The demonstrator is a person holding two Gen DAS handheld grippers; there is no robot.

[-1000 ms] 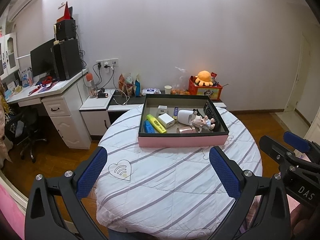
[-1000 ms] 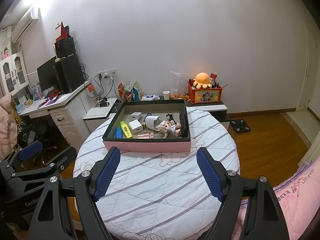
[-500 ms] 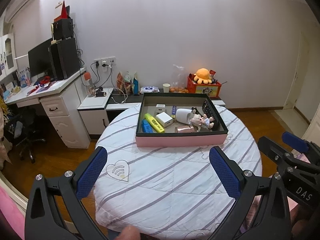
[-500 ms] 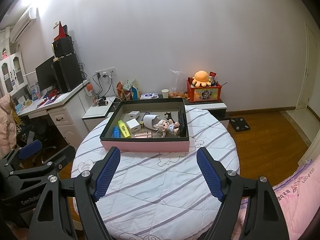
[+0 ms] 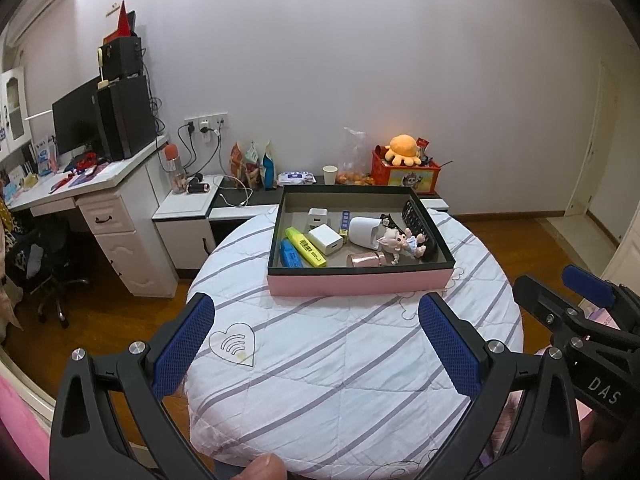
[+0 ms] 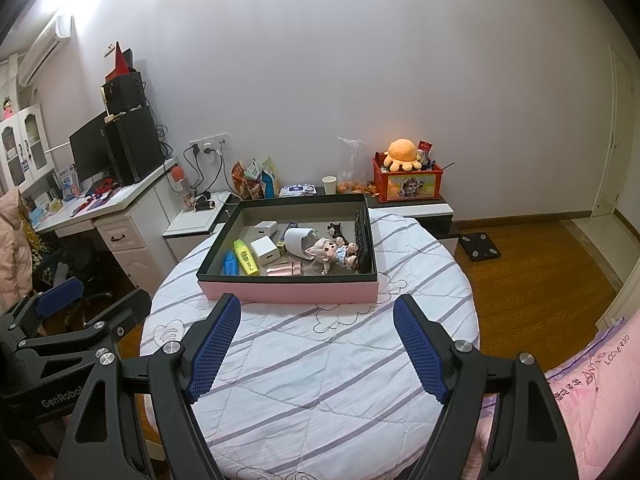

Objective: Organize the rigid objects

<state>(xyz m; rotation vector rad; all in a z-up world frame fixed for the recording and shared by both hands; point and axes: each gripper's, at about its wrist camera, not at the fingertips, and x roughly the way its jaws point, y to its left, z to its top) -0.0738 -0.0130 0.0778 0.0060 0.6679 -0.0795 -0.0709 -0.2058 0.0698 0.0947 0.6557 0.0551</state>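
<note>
Both grippers hang over the near edge of a round tabletop (image 5: 340,380) covered in a striped quilted cloth, nothing in either one. The left gripper (image 5: 316,344) has its blue-padded fingers spread wide, and the right gripper (image 6: 316,344) is spread wide too. Farther back on the tabletop sits a pink-sided box (image 5: 360,284) with a dark rim, well apart from both grippers, and all the small stuff is inside it. Going left to right in the box: a blue highlighter (image 5: 291,254) lying right beside a yellow highlighter (image 5: 306,246), then a white charger block (image 5: 325,239) with a second white plug (image 5: 317,217) behind it, a rose-gold tube (image 5: 366,258) near the front wall, a white cup (image 5: 363,232) tipped on its side, a little doll (image 5: 400,243) lying down next to the cup, and a black remote (image 5: 418,226) leaning along the right wall.
</note>
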